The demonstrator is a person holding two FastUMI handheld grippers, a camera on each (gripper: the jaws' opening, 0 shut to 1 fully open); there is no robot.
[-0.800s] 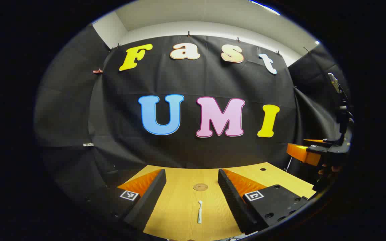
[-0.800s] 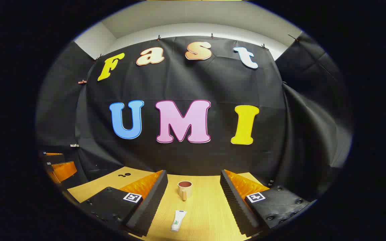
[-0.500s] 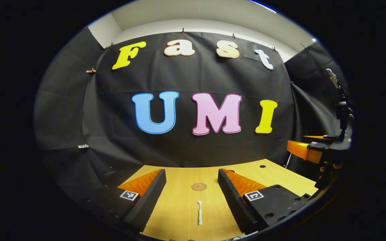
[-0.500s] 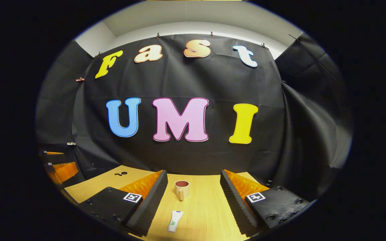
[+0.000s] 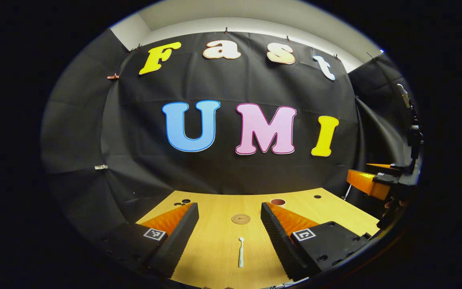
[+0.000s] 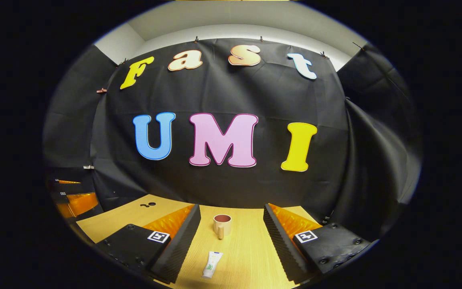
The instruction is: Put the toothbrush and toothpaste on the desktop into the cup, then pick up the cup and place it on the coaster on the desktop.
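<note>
In the left gripper view a white toothbrush (image 5: 240, 251) lies lengthwise on the wooden desktop (image 5: 215, 257), between the fingers of my open left gripper (image 5: 229, 214). A round brown coaster (image 5: 241, 218) lies just beyond it. The rim of the cup (image 5: 278, 202) peeks over the right finger. In the right gripper view a white toothpaste tube (image 6: 212, 264) lies on the desktop (image 6: 247, 257) between the fingers of my open right gripper (image 6: 232, 214). A beige cup (image 6: 222, 224) with a dark red inside stands upright behind the tube, handle toward me. Both grippers hover above the desk, holding nothing.
The other gripper (image 5: 379, 182) shows at the far right of the left gripper view, with fingers of a hand below it. The left gripper (image 6: 70, 200) shows at the left edge of the right gripper view. Small holes (image 5: 183, 202) dot the desktop. Black cloth walls close the booth.
Both cameras have tipped slightly down and shifted: more of the desktop shows, the cup rim has come into the left gripper view. Toothbrush, toothpaste, cup and coaster have not moved.
</note>
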